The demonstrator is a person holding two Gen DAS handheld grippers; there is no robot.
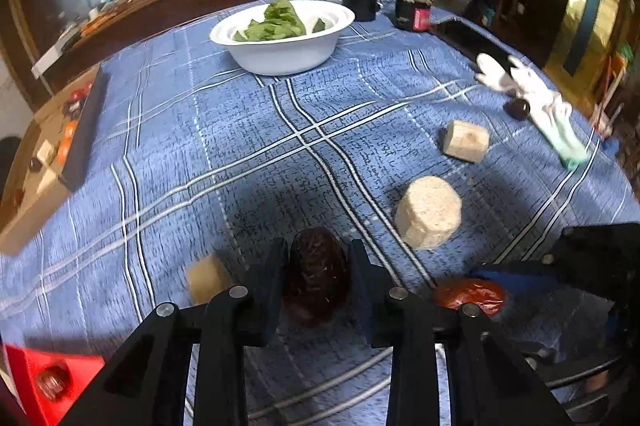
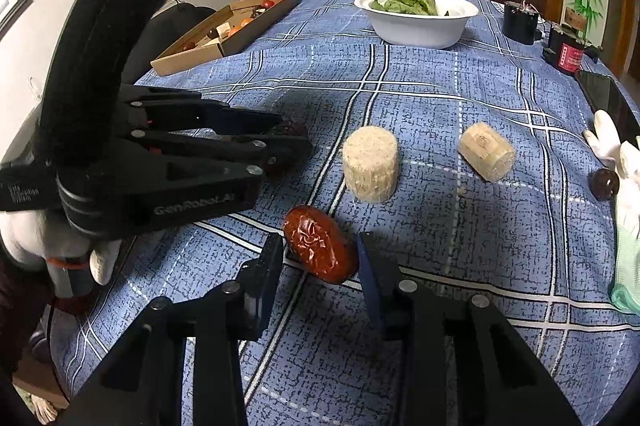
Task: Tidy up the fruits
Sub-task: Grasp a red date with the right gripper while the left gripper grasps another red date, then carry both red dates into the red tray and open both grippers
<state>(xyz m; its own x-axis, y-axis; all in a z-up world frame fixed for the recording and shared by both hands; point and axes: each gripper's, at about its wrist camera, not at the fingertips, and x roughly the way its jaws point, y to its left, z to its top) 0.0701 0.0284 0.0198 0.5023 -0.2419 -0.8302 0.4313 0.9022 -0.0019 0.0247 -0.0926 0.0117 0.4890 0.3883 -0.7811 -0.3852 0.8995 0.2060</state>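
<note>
My left gripper [image 1: 318, 258] is shut on a dark red wrinkled date [image 1: 316, 276] just above the blue plaid tablecloth; it also shows in the right wrist view [image 2: 292, 141] at the left. My right gripper [image 2: 320, 254] is open, its fingers on either side of a brighter red date [image 2: 320, 246] that lies on the cloth, seen in the left wrist view [image 1: 470, 296] too. Two pale cylindrical fruit pieces [image 2: 370, 167] [image 2: 486, 151] lie beyond. A small dark round fruit [image 2: 604, 183] sits by a white glove.
A white bowl of green leaves [image 2: 416, 25] stands at the far side. A cardboard box with small fruits [image 2: 224, 29] lies at the far left edge. Dark jars [image 2: 564, 49], a phone [image 2: 608, 101] and a white glove [image 2: 628, 181] are at the right.
</note>
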